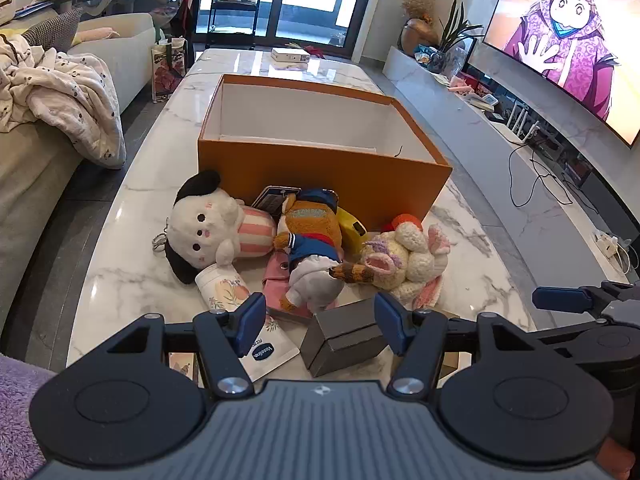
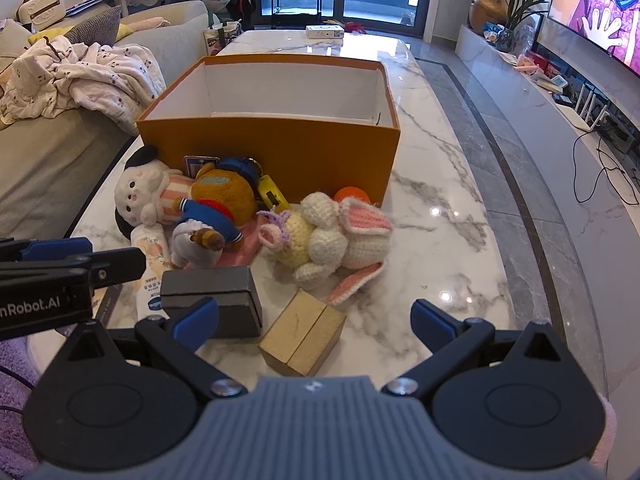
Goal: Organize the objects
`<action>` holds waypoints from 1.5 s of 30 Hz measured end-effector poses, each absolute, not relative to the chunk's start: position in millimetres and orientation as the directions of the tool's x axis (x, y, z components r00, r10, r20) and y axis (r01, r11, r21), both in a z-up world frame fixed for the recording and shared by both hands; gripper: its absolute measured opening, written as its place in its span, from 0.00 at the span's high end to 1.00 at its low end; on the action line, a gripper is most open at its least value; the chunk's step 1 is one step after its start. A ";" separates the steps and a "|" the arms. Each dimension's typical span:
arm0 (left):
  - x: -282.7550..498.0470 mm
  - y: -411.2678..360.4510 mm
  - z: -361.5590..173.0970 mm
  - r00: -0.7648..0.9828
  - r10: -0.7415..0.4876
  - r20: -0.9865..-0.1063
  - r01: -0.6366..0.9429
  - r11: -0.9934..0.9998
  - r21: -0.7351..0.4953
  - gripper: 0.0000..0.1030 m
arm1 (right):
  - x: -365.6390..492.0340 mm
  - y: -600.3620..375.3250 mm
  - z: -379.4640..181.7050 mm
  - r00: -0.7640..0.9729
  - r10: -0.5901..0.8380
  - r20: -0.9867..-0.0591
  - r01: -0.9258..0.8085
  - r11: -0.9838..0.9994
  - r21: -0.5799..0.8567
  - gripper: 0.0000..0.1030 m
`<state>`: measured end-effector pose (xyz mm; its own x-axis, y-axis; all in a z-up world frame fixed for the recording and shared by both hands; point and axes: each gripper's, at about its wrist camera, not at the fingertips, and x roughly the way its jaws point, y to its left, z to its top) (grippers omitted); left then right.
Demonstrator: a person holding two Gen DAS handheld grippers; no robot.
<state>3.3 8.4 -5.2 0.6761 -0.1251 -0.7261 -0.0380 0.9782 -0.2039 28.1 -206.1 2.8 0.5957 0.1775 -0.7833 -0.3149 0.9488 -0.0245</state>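
Grippers, left (image 1: 320, 322) and right (image 2: 314, 322), both agape; three plush toys (image 2: 216, 200), one orange box (image 2: 280, 152), two small boxes (image 2: 216, 300).

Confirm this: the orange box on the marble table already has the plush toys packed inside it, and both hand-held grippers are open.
Not quite. The orange box is empty; the right wrist view shows only its bare white inside. The plush toys lie on the marble table in front of it. The rest holds: the left hand-held gripper and right hand-held gripper are both open.
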 end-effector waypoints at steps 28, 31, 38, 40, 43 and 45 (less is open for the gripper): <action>1.1 9.2 -7.2 0.680 -0.164 -0.715 -0.004 0.974 -0.227 0.37 | 40.5 -216.4 -6.4 0.552 0.212 -0.806 -0.293 0.955 0.051 0.13; 3.0 7.0 -12.2 0.664 -0.195 -0.722 0.033 0.972 -0.232 0.43 | 49.1 -225.8 -11.1 0.524 0.223 -0.822 -0.248 0.963 0.104 0.26; 6.2 -13.6 -24.1 0.648 -0.239 -0.723 0.159 0.971 -0.178 0.43 | 61.2 -236.4 -26.4 0.437 0.287 -0.853 -0.187 0.956 0.227 0.35; 7.8 -17.2 -28.7 0.655 -0.239 -0.716 0.187 0.970 -0.153 0.39 | 62.6 -235.3 -29.9 0.428 0.286 -0.857 -0.185 0.956 0.227 0.35; 12.2 -20.5 -36.5 0.659 -0.222 -0.719 0.208 0.972 -0.110 0.37 | 65.7 -233.7 -34.8 0.416 0.291 -0.862 -0.189 0.955 0.231 0.35; 15.1 -23.5 -41.5 0.658 -0.207 -0.724 0.226 0.971 -0.072 0.37 | 67.5 -231.9 -37.7 0.405 0.303 -0.863 -0.196 0.950 0.242 0.35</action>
<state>15.1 -23.5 -41.5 0.6576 -0.2070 -0.7243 0.2259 0.9714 -0.0724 67.5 -231.9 -37.7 0.4046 0.3029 -0.8629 -0.1963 0.9503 0.2416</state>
